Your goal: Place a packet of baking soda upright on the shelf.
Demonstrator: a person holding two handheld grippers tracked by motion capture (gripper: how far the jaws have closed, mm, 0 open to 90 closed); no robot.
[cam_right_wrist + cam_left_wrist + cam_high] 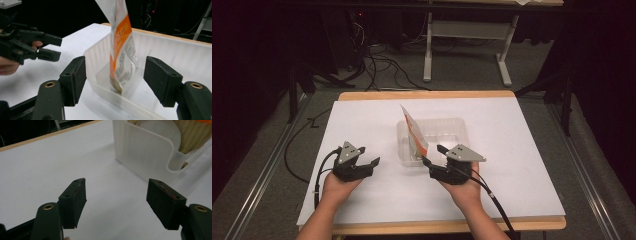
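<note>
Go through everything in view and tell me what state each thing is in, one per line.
Left gripper: open, holding nothing, above the white table.
Right gripper: open, holding nothing, facing the bin.
Clear plastic bin: upright, no lid on it.
Orange-and-white packet: standing tilted inside the bin.

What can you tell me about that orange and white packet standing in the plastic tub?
The packet is a flat pouch, white with an orange band and small printed text, glossy like foil or plastic. It stands nearly upright, leaning slightly, its bottom resting inside the clear plastic tub near the tub's left end. Something round and tan shows at its base. Neither pair of tongs touches it.
</note>
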